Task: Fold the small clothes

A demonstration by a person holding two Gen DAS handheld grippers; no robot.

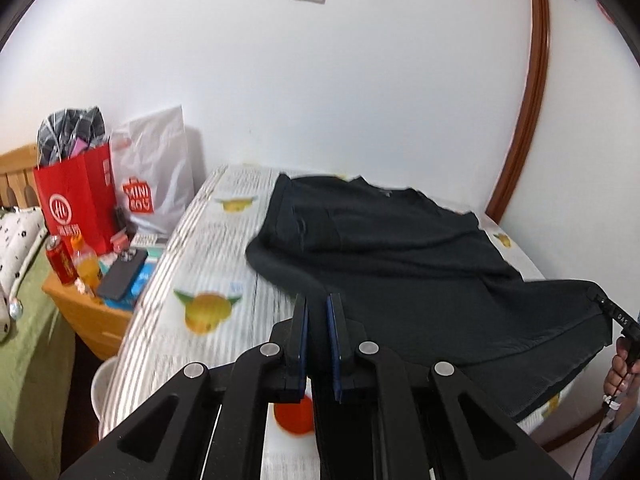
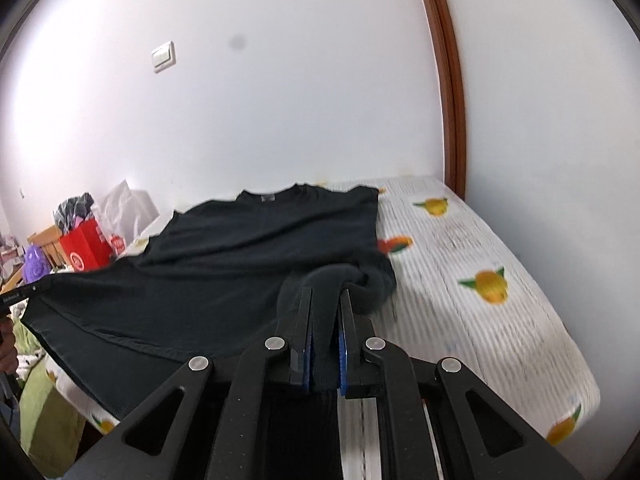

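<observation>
A black T-shirt [image 1: 392, 248] lies spread on a bed with a striped sheet [image 2: 472, 248] that has yellow cartoon figures printed on it. The collar is at the far side, near the white wall.

The left claw [image 1: 318, 316] is closed on the near hem of the T-shirt; the dark cloth passes between its blue pads. The right claw [image 2: 325, 308] is also closed on the hem, with a bunch of cloth squeezed between its fingers. Both near corners of the T-shirt are raised off the bed, and the hem hangs stretched between them.

At the left of the bed stands a wooden nightstand [image 1: 86, 308] with a red paper bag [image 1: 76, 204], a white bag [image 1: 156, 168], a red can [image 1: 60, 260] and a phone [image 1: 122, 274].
</observation>
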